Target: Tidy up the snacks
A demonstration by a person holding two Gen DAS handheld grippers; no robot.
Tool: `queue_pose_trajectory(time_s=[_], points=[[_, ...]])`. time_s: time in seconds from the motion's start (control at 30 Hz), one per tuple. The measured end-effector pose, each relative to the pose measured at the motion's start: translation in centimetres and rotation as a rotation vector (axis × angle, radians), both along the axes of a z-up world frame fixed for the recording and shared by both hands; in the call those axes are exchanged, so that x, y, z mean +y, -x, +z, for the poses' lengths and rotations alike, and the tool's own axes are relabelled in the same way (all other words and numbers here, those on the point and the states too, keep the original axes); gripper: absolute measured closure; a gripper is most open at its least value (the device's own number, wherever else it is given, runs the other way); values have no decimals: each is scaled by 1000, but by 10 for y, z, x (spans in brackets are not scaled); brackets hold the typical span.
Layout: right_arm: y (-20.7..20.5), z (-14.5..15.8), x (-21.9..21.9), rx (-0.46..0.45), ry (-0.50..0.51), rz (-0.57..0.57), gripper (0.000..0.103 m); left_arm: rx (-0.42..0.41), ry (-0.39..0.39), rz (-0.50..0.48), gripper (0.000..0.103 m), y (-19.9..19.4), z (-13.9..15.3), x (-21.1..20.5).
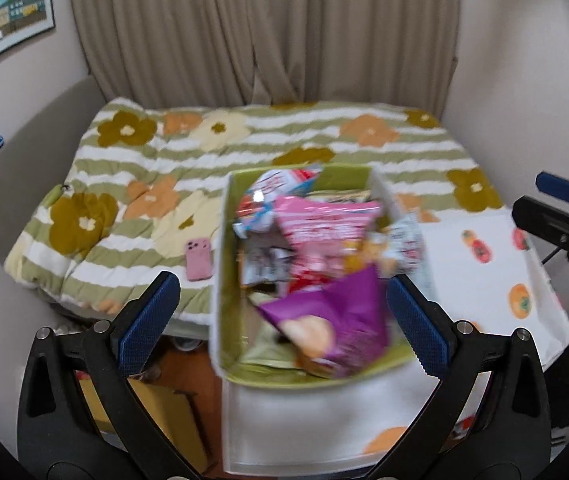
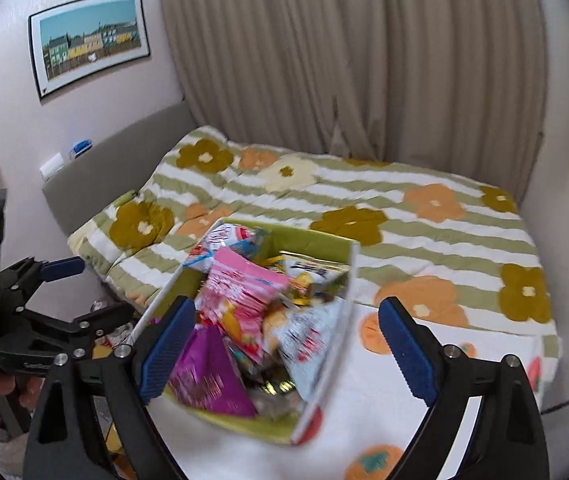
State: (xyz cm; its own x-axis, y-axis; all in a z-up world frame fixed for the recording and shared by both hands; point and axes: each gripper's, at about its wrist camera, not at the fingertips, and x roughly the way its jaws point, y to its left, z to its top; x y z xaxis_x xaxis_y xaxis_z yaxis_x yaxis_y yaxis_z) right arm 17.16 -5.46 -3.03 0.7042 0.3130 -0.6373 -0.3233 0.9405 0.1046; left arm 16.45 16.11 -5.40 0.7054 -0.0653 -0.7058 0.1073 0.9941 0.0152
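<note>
Both jaws spread wide, nothing gripped: left gripper (image 1: 280, 312) and right gripper (image 2: 286, 350) hover over the snack box (image 1: 220, 240), packed with bags on a white cloth (image 1: 484, 272) beside the bed; pink phone (image 1: 198, 260) lies on the floral quilt (image 1: 144, 168)

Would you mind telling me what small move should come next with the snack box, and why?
Probably bring the open right gripper down onto the purple packet at the near end of the green-lined box. Both grippers are empty, the left gripper is open too, and the packets lie heaped rather than sorted.
</note>
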Motion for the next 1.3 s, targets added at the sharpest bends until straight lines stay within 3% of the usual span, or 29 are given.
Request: queue_pose_trajectory(time_s=[0.1, 0.17, 0.5, 1.3], points=[[31, 9, -21, -28, 13, -58, 11, -53, 18, 3, 0, 32, 12, -23], [49, 11, -33, -40, 35, -100, 1, -86, 40, 3, 0, 51, 18, -34], [107, 7, -79, -55, 75, -282, 1, -186, 54, 24, 0, 113, 33, -80], [131, 9, -110, -97, 73, -348, 1, -179, 39, 13, 0, 119, 28, -108]])
